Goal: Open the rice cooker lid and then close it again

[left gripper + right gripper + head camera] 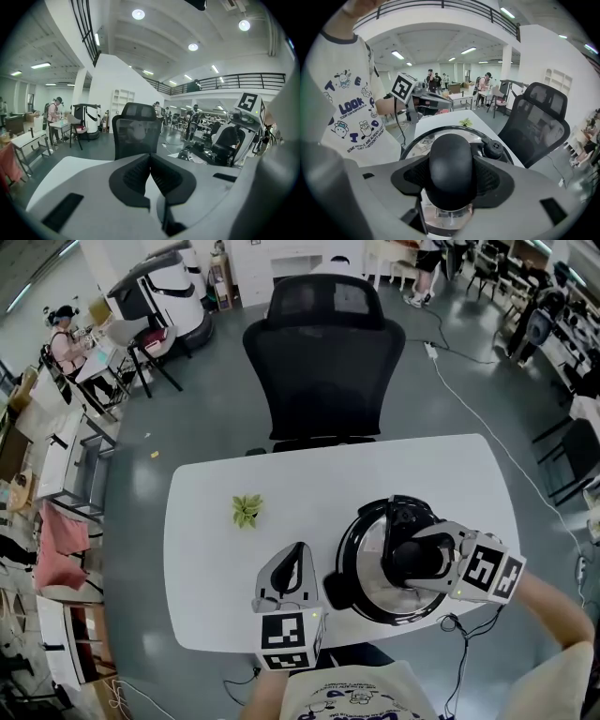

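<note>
On the white worktop (pixel 216 512), right of centre, the lid knob (pixel 450 164) of the rice cooker (pixel 361 601) is grasped by the right hand-held gripper (pixel 410 559), the left hand-held gripper (pixel 294 557) being clenched empty beside it; the smooth rounded knob could be lost if pulled askew.

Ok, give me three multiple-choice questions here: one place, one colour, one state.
1. Where is the small plant? A on the table; B in a basket; C on a shelf.
2. What colour is the lid knob? A red; B black; C white.
3. How is the left gripper? A wide open; B shut on the plant; C shut, empty.
Answers: 1A, it stands on the white top; 2B, the right gripper clamps a black knob; 3C, its jaws meet on nothing.
</note>
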### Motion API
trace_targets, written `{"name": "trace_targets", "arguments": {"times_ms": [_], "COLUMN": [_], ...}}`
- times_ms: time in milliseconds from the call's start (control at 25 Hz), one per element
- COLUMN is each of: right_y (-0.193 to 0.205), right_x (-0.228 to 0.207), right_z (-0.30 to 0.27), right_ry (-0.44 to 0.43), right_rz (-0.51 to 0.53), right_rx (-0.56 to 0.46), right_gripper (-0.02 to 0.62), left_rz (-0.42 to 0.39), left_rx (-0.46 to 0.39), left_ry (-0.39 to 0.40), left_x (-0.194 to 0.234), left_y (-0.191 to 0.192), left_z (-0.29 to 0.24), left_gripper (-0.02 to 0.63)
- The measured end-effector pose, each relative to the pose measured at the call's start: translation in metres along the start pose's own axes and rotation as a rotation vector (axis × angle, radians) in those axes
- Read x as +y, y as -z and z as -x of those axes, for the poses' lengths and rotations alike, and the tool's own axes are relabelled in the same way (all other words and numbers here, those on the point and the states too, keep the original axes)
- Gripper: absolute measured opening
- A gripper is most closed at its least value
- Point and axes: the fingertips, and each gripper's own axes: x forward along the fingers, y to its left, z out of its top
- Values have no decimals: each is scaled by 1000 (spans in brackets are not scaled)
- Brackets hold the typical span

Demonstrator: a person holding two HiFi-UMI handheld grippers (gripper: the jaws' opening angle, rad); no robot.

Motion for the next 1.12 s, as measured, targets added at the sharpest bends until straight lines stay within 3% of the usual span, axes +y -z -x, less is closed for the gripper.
{"name": "trace_targets", "arguments": {"times_ms": [360, 520, 840, 1120], "right_y": [0, -5, -18, -13], "right_x": [-3, -6, -12, -27], "right_z": [21, 33, 72, 126], "right_ry": [-39, -17, 66, 208], "right_rz": [23, 21, -129, -375], "right_rx": [-31, -39, -219, -494], "right_gripper": [295, 295, 295, 295], "left_rz": [-2, 5, 2, -2], "left_rx": [-9, -11, -26, -43], "left_ry": [21, 26, 65, 108], "left_x": [-6, -7, -21, -34], "left_y": [-5, -5, -13, -20], "left_z": [-9, -12, -14, -13], "left_gripper": [14, 14, 14, 14]}}
